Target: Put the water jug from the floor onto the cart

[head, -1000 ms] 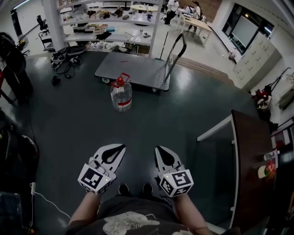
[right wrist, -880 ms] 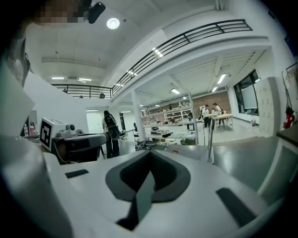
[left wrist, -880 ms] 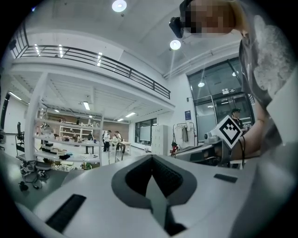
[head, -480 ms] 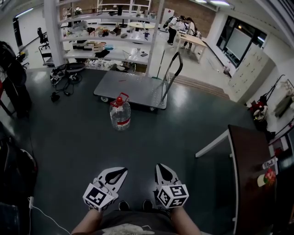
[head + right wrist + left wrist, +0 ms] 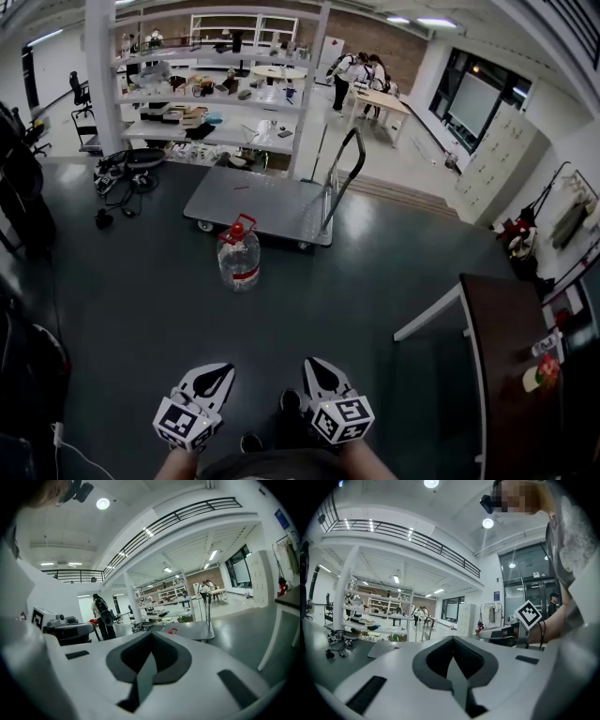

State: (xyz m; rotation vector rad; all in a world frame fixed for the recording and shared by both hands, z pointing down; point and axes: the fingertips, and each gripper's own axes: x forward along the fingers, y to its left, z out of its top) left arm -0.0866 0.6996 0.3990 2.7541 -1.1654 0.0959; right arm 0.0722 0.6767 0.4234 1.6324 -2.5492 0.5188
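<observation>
A clear water jug (image 5: 239, 262) with a red cap and red label stands upright on the dark floor. Just beyond it is the grey flat cart (image 5: 255, 200), whose upright handle (image 5: 341, 178) is on the right. My left gripper (image 5: 225, 371) and right gripper (image 5: 310, 366) hang side by side at the bottom of the head view, well short of the jug. Both are shut with nothing in them. In the right gripper view, the jug's red cap (image 5: 173, 631) peeks over the closed jaws, in front of the cart (image 5: 190, 628).
White shelving (image 5: 202, 89) full of items stands behind the cart. Cables (image 5: 117, 178) lie on the floor at the left. A dark brown table (image 5: 506, 356) with a white frame is at the right. People (image 5: 361, 75) stand at a far desk.
Both grippers have sunk toward the bottom of the head view, closer to my body, and stayed shut. The jug and cart now sit lower in that view; more of the room's back shows.
</observation>
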